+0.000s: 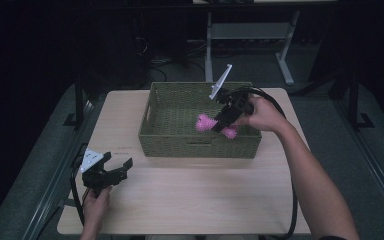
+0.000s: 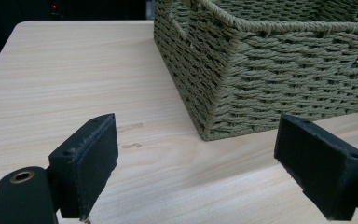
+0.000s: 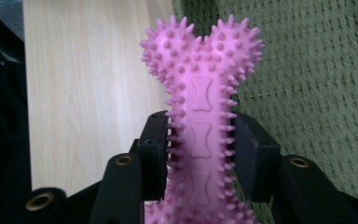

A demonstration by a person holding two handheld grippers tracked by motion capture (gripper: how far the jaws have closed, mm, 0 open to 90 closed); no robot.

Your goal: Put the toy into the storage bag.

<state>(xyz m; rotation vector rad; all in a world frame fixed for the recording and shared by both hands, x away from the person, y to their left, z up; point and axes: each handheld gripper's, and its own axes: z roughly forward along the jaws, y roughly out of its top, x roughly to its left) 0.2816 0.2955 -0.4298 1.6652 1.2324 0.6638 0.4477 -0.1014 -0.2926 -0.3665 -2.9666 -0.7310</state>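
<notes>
A pink spiky bone-shaped toy [image 1: 206,123] [image 3: 200,93] hangs over the inside of the green woven basket [image 1: 160,131]. My right gripper [image 1: 225,119] [image 3: 200,140] is shut on the toy's shaft, its two black pads pressing either side. The toy's knobbed end points away from the right gripper's camera. My left gripper [image 1: 120,169] [image 2: 196,163] rests low over the table [image 1: 190,195] at the front left, open, with nothing between its jaws. It faces the basket's near left corner [image 2: 205,126].
The basket stands at the back middle of the light wooden table, with a handle hole in its left wall [image 1: 147,113]. Bare tabletop [image 2: 74,84] stretches in front of it and to its left. A desk frame [image 1: 250,35] stands on the floor beyond.
</notes>
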